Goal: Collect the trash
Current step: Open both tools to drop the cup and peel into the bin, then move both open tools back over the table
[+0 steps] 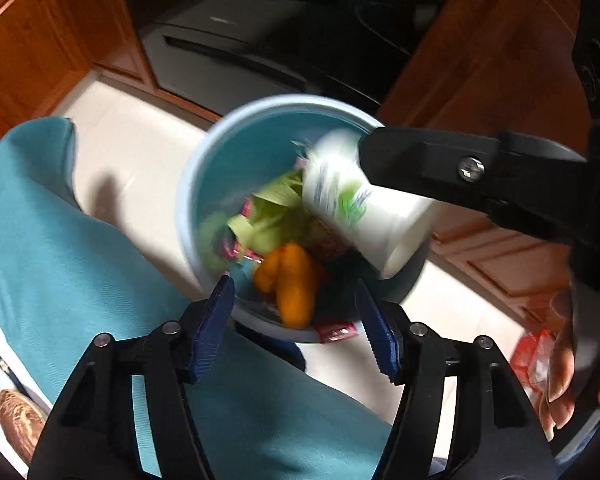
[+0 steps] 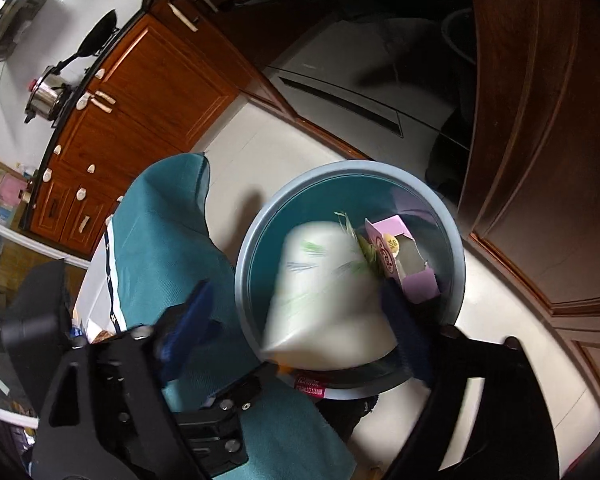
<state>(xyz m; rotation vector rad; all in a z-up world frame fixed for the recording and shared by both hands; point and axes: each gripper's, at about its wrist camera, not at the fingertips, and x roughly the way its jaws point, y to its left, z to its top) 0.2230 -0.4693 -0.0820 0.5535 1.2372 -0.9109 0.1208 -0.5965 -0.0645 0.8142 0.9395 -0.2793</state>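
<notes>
Blurred white paper cup with green print over the mouth of the blue bin, tilted, wide end toward the right gripper. Right jaws spread wide on either side of the cup; contact with the pads lost in blur, so looks let go, cup probably dropping in. From the left wrist view, cup lies just off the right tool's black finger tip, above the bin. Left gripper near the bin's near rim, blue pads apart, nothing between them.

Bin on the floor beside a teal-clad leg. Inside: green scraps, orange pieces, a lilac carton at the far right. Red wrapper at the near rim.

Cup judged light, thin-walled, easily crushed, a bit slick; best pinched gently across the mid-wall or at the stiffer rim.
</notes>
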